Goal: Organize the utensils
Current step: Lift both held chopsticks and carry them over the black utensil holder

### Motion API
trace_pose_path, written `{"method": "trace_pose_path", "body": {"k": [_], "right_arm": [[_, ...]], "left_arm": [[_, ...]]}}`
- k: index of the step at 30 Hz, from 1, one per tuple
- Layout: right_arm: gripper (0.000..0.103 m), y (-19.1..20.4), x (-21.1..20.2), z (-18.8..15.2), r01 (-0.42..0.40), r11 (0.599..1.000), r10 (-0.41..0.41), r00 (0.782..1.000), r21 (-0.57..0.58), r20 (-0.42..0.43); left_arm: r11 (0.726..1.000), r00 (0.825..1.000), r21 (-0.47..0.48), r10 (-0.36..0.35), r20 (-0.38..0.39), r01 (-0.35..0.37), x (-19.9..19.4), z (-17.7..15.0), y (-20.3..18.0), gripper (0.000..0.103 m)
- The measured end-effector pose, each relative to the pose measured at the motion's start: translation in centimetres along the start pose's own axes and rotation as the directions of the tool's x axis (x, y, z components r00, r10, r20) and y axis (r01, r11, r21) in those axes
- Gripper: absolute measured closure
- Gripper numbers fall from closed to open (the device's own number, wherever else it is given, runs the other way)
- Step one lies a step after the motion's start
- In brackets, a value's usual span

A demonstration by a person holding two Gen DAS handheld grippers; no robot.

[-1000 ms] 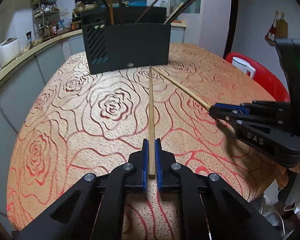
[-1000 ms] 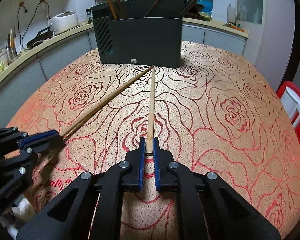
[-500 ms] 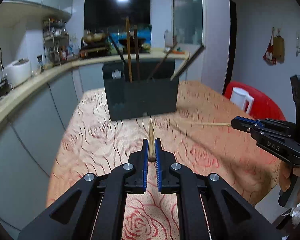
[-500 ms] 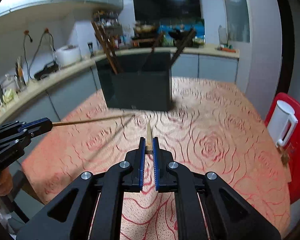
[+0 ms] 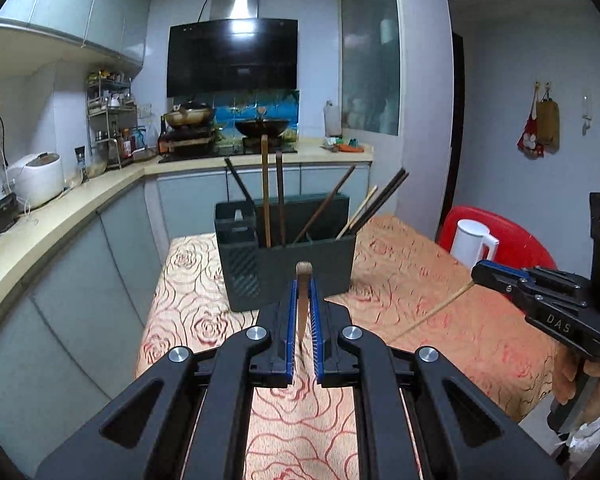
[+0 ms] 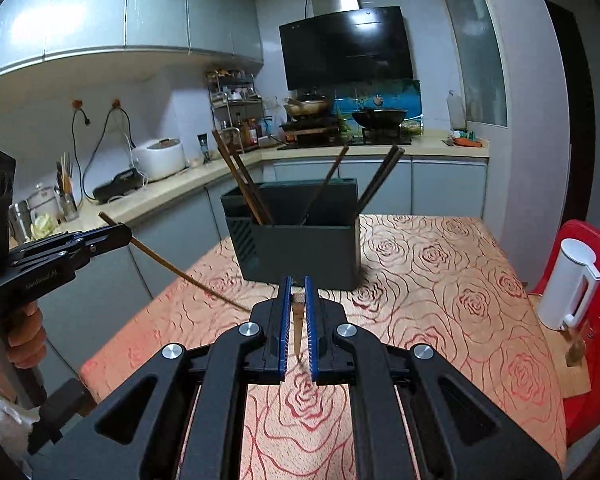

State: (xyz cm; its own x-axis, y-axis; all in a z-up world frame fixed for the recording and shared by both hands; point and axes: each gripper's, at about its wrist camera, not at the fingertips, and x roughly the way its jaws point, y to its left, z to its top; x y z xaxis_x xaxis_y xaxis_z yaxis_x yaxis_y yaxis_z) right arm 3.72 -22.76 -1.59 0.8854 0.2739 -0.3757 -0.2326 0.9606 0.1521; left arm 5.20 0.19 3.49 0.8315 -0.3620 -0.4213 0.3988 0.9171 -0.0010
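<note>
In the left wrist view, the left gripper (image 5: 303,308) is pinching 1 chopstick (image 5: 302,300) at lower center, its end pointing at the camera, while the holder (image 5: 300,264) is standing on the table (image 5: 420,280) at mid-frame with several sticks leaning in it, and the right gripper (image 5: 476,274) at right is clamping a second chopstick (image 5: 432,314). In the right wrist view, the right gripper (image 6: 296,320) is pinching its chopstick (image 6: 297,320) at lower center in front of the holder (image 6: 300,248), and the left gripper (image 6: 126,232) at left is gripping the first chopstick (image 6: 172,268), which is slanting down toward the table (image 6: 440,280).
</note>
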Motion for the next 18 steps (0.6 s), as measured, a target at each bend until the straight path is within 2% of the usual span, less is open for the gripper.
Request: {"method": "trace_pose_path", "body": {"k": [7, 18], "right_arm": [[0.095, -0.6, 0.0, 2.0, -0.038, 0.999, 0.037, 0.999, 0.019, 0.006], [0.095, -1.4, 2.1, 3.8, -0.026, 0.999, 0.027, 0.999, 0.024, -0.038]], "left_arm": [[1.0, 1.0, -0.002, -0.014, 0.002, 0.014, 0.2, 1.7, 0.2, 0.097], [1.0, 1.0, -0.013, -0.02, -0.022, 0.019, 1.4, 2.8, 1.0, 0.097]]}}
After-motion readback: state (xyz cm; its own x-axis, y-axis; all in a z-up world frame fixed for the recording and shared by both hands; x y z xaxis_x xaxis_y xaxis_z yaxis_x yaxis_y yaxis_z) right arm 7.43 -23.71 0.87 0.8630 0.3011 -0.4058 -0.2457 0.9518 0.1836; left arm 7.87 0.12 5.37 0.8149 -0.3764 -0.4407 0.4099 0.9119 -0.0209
